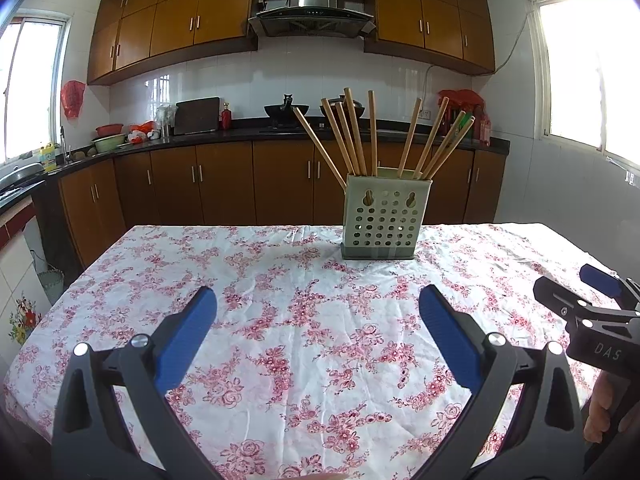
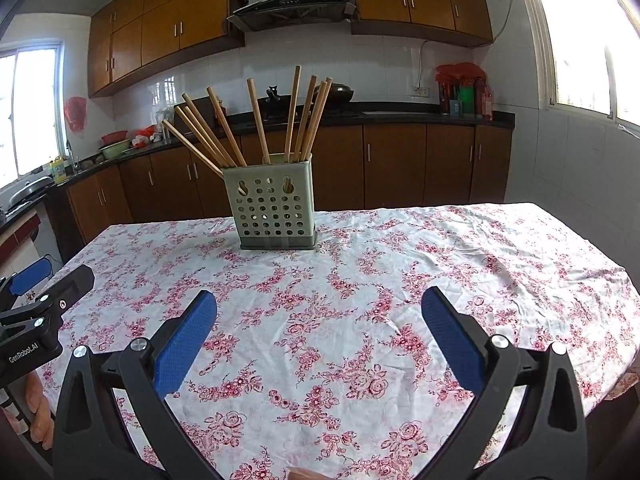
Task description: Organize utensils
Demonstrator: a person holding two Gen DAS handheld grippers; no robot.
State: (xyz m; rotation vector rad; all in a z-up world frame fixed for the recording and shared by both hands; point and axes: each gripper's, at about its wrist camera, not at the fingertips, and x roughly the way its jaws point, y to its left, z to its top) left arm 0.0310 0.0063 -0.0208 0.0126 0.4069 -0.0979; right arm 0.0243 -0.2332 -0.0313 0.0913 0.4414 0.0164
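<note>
A pale green perforated utensil holder (image 1: 382,220) (image 2: 274,210) stands upright near the far edge of the table. Several wooden chopsticks (image 1: 354,136) (image 2: 256,120) lean out of its top in different directions. My left gripper (image 1: 318,300) is open over the near part of the cloth, well short of the holder, with nothing between its blue pads. My right gripper (image 2: 318,302) is open too and holds nothing. Each gripper also shows at the side edge of the other's view: the right gripper (image 1: 592,292), the left gripper (image 2: 44,280).
A white tablecloth (image 1: 280,320) (image 2: 440,272) with pink flowers covers the table. Behind it run brown kitchen cabinets and a dark counter (image 1: 240,134) with pots, bottles and a sink at the left. A hand (image 1: 600,420) holds the right gripper's handle.
</note>
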